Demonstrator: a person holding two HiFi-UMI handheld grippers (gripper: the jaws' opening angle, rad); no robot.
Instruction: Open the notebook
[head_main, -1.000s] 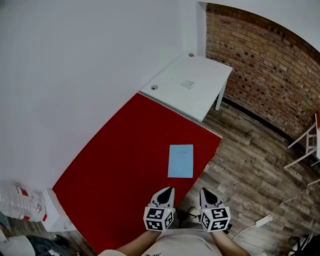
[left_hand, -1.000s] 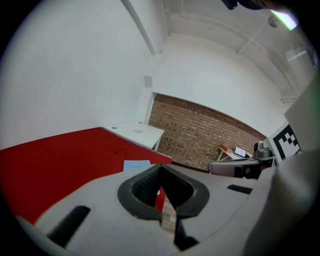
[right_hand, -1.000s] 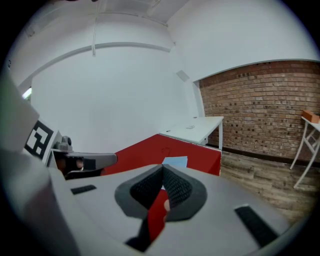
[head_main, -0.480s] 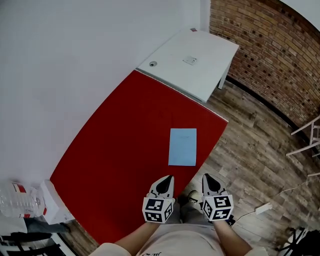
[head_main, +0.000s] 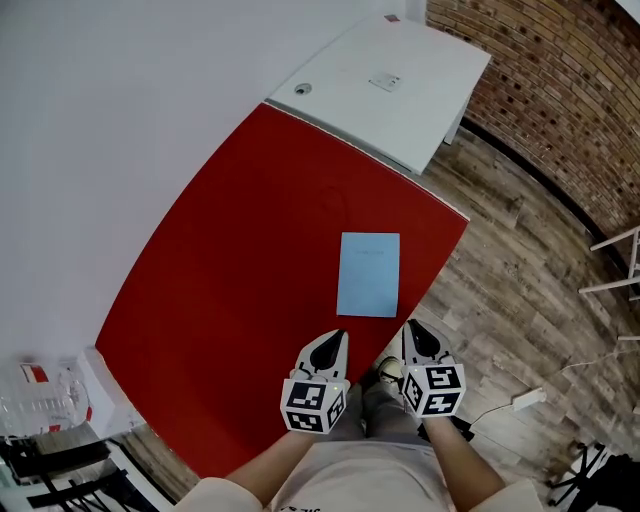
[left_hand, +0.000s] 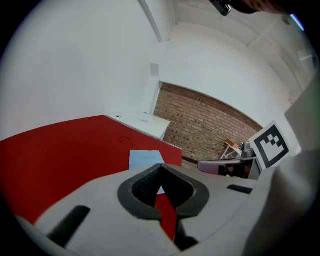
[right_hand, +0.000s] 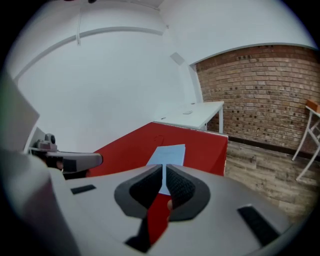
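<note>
- Nearest the person, the left gripper (head_main: 336, 342) and right gripper (head_main: 413, 330) hover by the red table's (head_main: 240, 290) edge, jaws together, empty.
- Just beyond them, the blue notebook (head_main: 369, 273) lies closed and flat.
- Farthest, a white desk (head_main: 385, 85) abuts the table.

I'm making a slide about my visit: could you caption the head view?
Closed pale-blue paper notebook lies on red table; left gripper and right gripper poised near it, both empty.
</note>
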